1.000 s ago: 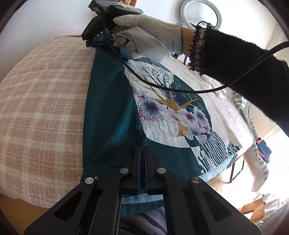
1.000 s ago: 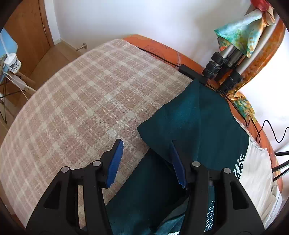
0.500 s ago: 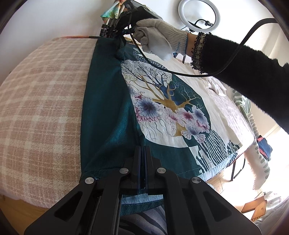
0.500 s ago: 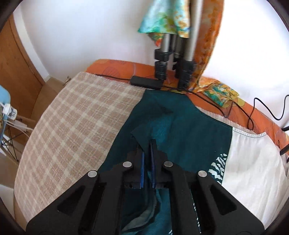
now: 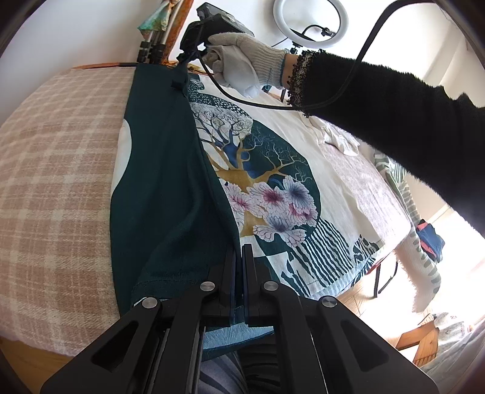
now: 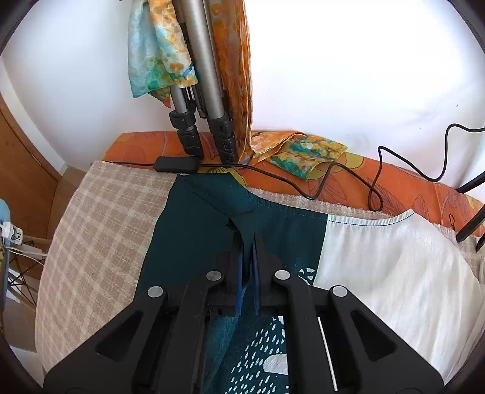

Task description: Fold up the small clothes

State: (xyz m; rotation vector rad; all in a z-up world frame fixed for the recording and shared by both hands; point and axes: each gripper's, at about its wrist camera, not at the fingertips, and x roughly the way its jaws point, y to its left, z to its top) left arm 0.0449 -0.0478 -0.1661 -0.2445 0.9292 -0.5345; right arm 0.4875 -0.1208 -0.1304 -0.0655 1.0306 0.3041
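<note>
A dark teal garment (image 5: pixel 163 169) with a tree-and-flower print (image 5: pixel 266 194) and white parts lies spread on a pink checked blanket (image 5: pixel 54 169). My left gripper (image 5: pixel 239 251) is shut on its near hem, with a teal flap folded over along the print's edge. My right gripper (image 6: pixel 248 239) is shut on the garment's far teal edge (image 6: pixel 212 218), near the orange surface's back. In the left wrist view the right gripper (image 5: pixel 194 45) shows far off, held by a gloved hand (image 5: pixel 242 63).
Tripod legs (image 6: pixel 200 115) with colourful scarves (image 6: pixel 157 54) stand at the back wall. A black adapter and cables (image 6: pixel 175 163) lie on the orange cover (image 6: pixel 394 185). A ring light (image 5: pixel 309 21) and more clothes (image 5: pixel 339 139) are at the right.
My right gripper closed on the garment's far teal edge and carried it toward the back wall. The left edge flap folded over further onto the teal side; the left gripper stayed shut.
</note>
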